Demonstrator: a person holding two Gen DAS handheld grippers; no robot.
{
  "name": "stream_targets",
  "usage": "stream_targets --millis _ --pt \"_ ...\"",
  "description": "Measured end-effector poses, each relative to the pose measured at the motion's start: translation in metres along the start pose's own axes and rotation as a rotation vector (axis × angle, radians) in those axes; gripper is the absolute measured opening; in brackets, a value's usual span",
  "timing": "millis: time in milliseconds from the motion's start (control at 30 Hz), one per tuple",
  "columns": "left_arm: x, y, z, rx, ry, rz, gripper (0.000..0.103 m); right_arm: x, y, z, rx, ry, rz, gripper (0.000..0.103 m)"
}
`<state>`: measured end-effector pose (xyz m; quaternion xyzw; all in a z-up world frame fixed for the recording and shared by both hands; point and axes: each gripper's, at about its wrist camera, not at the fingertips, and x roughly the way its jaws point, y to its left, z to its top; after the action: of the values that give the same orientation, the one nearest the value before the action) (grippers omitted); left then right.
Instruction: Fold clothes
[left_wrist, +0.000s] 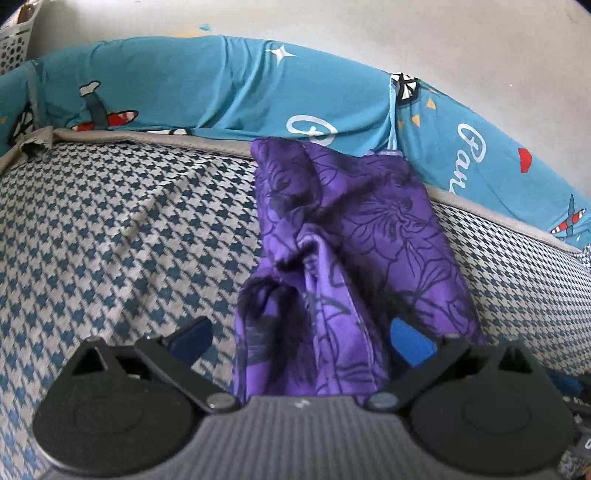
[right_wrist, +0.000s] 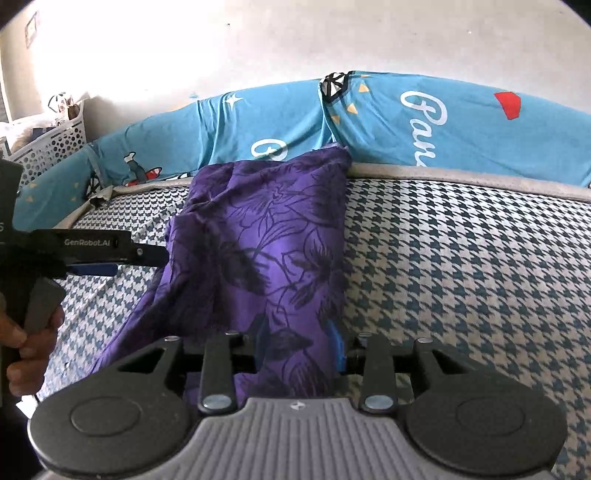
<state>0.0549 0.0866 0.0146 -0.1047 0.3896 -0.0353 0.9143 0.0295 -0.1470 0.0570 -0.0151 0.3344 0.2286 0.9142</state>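
My right gripper (right_wrist: 299, 345) is pinched down on the near end of the purple cloth (right_wrist: 266, 258), its blue pads close together with a bunched fold between them. My left gripper (left_wrist: 301, 341) stands wide apart, blue pads on either side of the same cloth (left_wrist: 347, 251), which hangs loose between them without being clamped.

The cloth is a purple garment with a dark flower print. Its long axis runs straight away from me, from the grippers toward the far edge of the bed, where its far end touches the blue padded rail (right_wrist: 461, 129). It is crumpled along its length, not flat.

The right camera alone shows my left gripper from the side (right_wrist: 122, 254), its tip meeting the cloth's left edge, and my hand (right_wrist: 27, 339) wrapped around its handle. The left camera alone shows a deep twisted fold running down the middle of the cloth (the right view shows that stretch smoother).

Everything rests on a bedsheet (left_wrist: 110, 240) in a small blue-and-white houndstooth check. The blue padded rail (left_wrist: 184, 81), printed with cartoon figures and white script, curves round the far side. A white perforated basket (right_wrist: 51, 144) stands at the far left corner, against a plain pale wall (right_wrist: 295, 44).
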Motion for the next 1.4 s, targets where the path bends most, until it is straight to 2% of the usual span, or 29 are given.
stream_targets --millis 133,300,433,600,767,867,1033,1200,1300,1367,1400 --pt "0.011 -0.003 0.006 0.022 0.016 -0.010 0.095 0.013 -0.002 0.007 0.023 0.010 0.002 0.034" --pt "0.020 -0.007 0.008 0.020 0.037 0.005 0.091 0.022 -0.007 0.009 0.069 0.034 0.002 0.034" --pt "0.023 -0.009 0.008 0.017 0.039 0.007 0.082 0.025 -0.008 0.009 0.087 0.042 -0.001 0.034" --pt "0.025 -0.012 0.006 0.039 0.041 0.030 0.066 0.028 -0.009 0.008 0.111 0.053 -0.005 0.034" --pt "0.026 -0.010 0.006 0.038 0.035 0.062 0.044 0.031 -0.010 0.008 0.126 0.068 -0.005 0.034" --pt "0.025 -0.008 0.007 0.032 0.023 0.079 0.035 0.033 -0.010 0.007 0.130 0.076 -0.005 0.034" --pt "0.022 -0.007 0.011 0.047 0.002 0.121 0.035 0.033 -0.011 0.006 0.120 0.078 -0.011 0.034" --pt "0.028 0.004 0.008 0.027 0.029 0.160 0.039 0.034 -0.013 0.006 0.117 0.088 -0.012 0.034" --pt "0.028 0.009 0.006 0.028 0.037 0.170 0.049 0.035 -0.016 0.007 0.117 0.100 -0.009 0.034" --pt "0.029 0.012 0.004 0.036 0.043 0.182 0.060 0.035 -0.018 0.007 0.117 0.107 -0.007 0.034" --pt "0.029 0.013 0.002 0.034 0.046 0.183 0.061 0.035 -0.018 0.006 0.116 0.106 -0.008 0.034"
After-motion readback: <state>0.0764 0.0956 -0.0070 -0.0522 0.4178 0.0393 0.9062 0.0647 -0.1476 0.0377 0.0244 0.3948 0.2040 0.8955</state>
